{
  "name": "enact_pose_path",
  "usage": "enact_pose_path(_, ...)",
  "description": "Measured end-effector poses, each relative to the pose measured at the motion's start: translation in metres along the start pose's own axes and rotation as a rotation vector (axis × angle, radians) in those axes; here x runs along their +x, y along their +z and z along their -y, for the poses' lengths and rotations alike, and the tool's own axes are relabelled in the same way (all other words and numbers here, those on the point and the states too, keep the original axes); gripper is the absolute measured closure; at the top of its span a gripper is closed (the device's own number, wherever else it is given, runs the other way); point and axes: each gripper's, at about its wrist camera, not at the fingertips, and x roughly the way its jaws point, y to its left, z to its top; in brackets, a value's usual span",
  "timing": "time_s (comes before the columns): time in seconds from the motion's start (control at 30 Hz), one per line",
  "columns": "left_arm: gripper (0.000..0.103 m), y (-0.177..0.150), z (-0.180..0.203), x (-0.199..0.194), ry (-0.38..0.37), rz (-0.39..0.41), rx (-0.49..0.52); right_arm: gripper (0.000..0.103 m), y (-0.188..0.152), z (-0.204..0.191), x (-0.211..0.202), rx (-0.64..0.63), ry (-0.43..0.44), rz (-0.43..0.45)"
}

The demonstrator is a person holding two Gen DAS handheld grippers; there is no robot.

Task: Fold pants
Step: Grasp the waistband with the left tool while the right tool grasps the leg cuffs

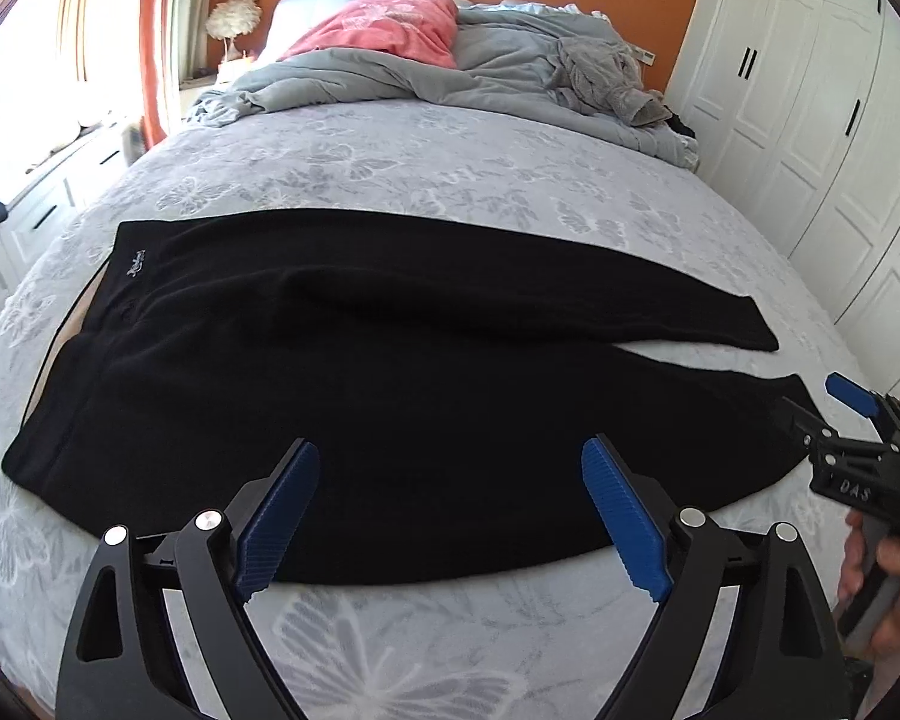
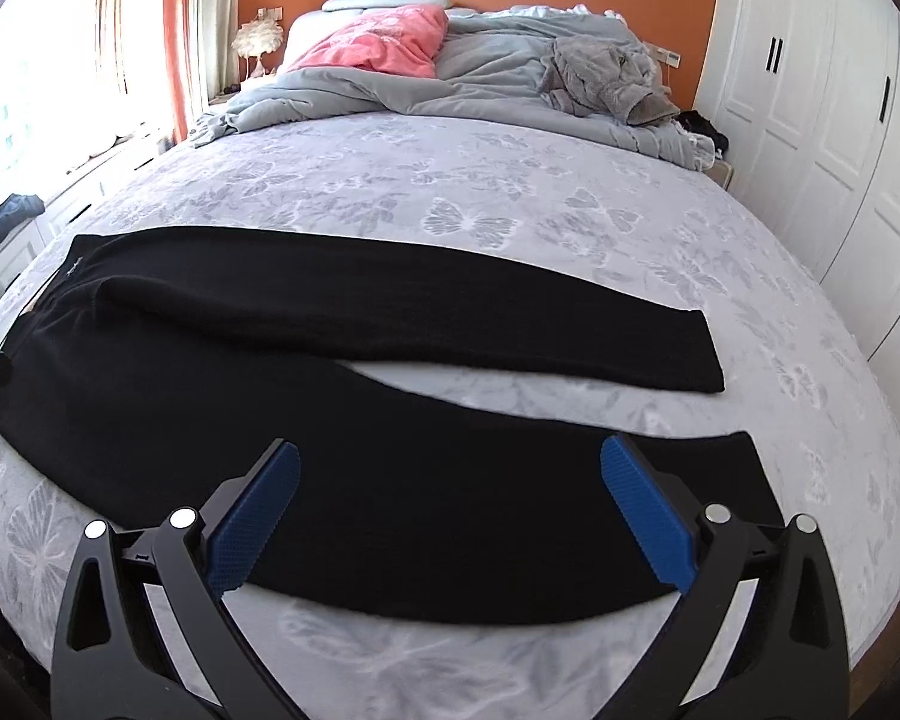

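Observation:
Black pants [image 1: 390,360] lie flat across the bed, waistband at the left, two legs running to the right with a narrow gap between them. They also show in the right wrist view [image 2: 360,372]. My left gripper [image 1: 450,456] is open and empty, hovering over the near edge of the near leg, close to the seat. My right gripper [image 2: 450,456] is open and empty over the near leg toward its cuff [image 2: 744,456]. The right gripper also shows at the right edge of the left wrist view [image 1: 834,414].
The bed [image 1: 390,162] has a pale butterfly-print cover. A rumpled grey duvet [image 1: 390,78], a pink pillow [image 1: 384,27] and a grey garment [image 1: 606,75] lie at the head. White wardrobes [image 1: 810,120] stand at the right, a low cabinet [image 1: 48,204] and window at the left.

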Motion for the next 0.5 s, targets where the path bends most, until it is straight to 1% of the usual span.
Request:
enact_pose_path(0.07,0.016,0.026,-0.031,0.008,0.020,-0.011,-0.031,0.005,0.016,0.041,0.029,0.050,-0.012,-0.036)
enact_pose_path(0.1,0.016,0.040,-0.049,0.014,0.044,-0.008,-0.054,0.005,0.025,0.068,0.049,0.099,-0.030,-0.065)
enact_pose_path(0.13,0.016,0.052,-0.066,0.021,0.077,-0.001,-0.075,0.005,0.030,0.084,0.062,0.130,-0.040,-0.077)
enact_pose_path(0.17,0.016,0.065,-0.086,0.029,0.128,0.001,-0.098,0.005,0.036,0.103,0.076,0.165,-0.061,-0.080)
enact_pose_path(0.2,0.016,0.079,-0.108,0.040,0.173,-0.006,-0.127,0.005,0.041,0.123,0.090,0.207,-0.082,-0.074)
enact_pose_path(0.3,0.016,0.116,-0.175,0.075,0.272,-0.033,-0.225,0.005,0.050,0.172,0.127,0.323,-0.121,-0.062)
enact_pose_path(0.4,0.016,0.142,-0.233,0.107,0.366,-0.046,-0.311,0.005,0.057,0.205,0.158,0.420,-0.149,-0.068)
enact_pose_path(0.47,0.016,0.154,-0.261,0.128,0.407,-0.056,-0.349,0.005,0.061,0.219,0.177,0.451,-0.158,-0.071)
enact_pose_path(0.5,0.016,0.160,-0.275,0.140,0.426,-0.075,-0.361,0.005,0.064,0.226,0.188,0.467,-0.161,-0.073)
